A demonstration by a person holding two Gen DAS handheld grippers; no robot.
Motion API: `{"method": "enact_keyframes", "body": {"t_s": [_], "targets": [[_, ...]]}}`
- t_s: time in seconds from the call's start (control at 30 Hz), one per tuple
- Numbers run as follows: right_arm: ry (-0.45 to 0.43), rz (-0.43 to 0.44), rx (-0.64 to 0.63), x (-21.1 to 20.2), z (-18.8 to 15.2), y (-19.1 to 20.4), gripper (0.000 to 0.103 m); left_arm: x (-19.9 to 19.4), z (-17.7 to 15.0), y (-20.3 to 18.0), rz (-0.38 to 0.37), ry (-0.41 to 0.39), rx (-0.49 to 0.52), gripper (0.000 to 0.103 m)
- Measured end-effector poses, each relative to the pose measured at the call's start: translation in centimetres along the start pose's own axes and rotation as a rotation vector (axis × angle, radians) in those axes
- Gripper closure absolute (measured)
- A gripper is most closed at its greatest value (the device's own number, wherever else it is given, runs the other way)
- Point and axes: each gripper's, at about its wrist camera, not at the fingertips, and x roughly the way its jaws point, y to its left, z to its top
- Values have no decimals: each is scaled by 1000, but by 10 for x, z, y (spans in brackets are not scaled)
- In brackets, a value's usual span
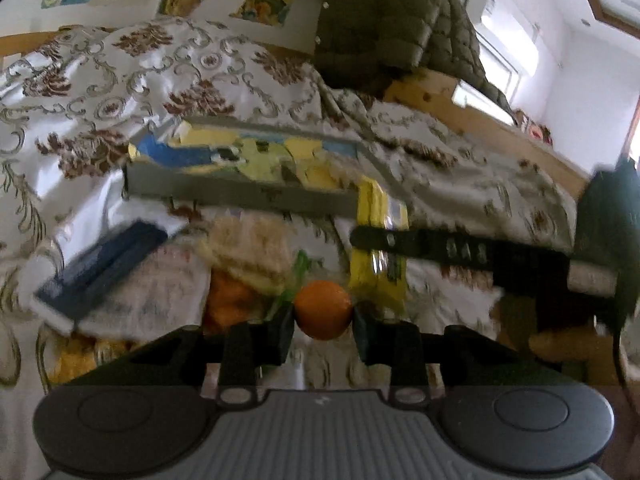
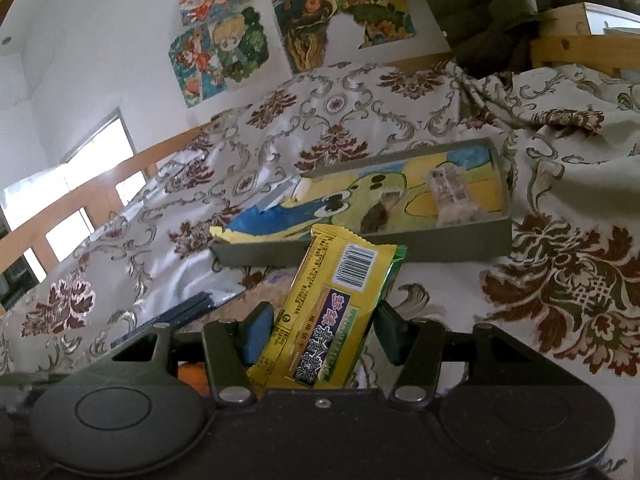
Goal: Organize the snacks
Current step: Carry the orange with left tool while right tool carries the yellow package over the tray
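My left gripper (image 1: 323,320) is shut on a small round orange fruit (image 1: 323,309), held above a heap of snacks on the bed. My right gripper (image 2: 322,330) is shut on a yellow snack packet (image 2: 332,300) that stands upright between its pads, barcode side showing. In the left wrist view that packet (image 1: 378,248) hangs from the right gripper's dark finger (image 1: 440,248). Beyond both lies a shallow grey box (image 2: 360,250) with a cartoon-printed floor; it holds a clear-wrapped snack (image 2: 450,196) and a small dark item (image 2: 376,216). The grey box (image 1: 240,192) sits just past the heap.
The heap holds a blue packet (image 1: 100,268), a beige packet (image 1: 248,252) and an orange packet (image 1: 228,304). A floral bedspread (image 2: 340,120) covers the bed. A wooden bed rail (image 1: 480,120) with a green quilted jacket (image 1: 392,28) stands behind, below a postered wall.
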Motion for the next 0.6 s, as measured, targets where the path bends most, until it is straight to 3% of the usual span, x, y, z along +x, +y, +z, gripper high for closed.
{"method": "enact_keyframes", "body": {"t_s": [0.33,0.6], "targets": [[-142,-19,11,25,49,-31,46,55,100,14,78,-80,-3,68],[-245,-57,8,54,85,-57,46,121,149,25,117,-66,-80,68]]}}
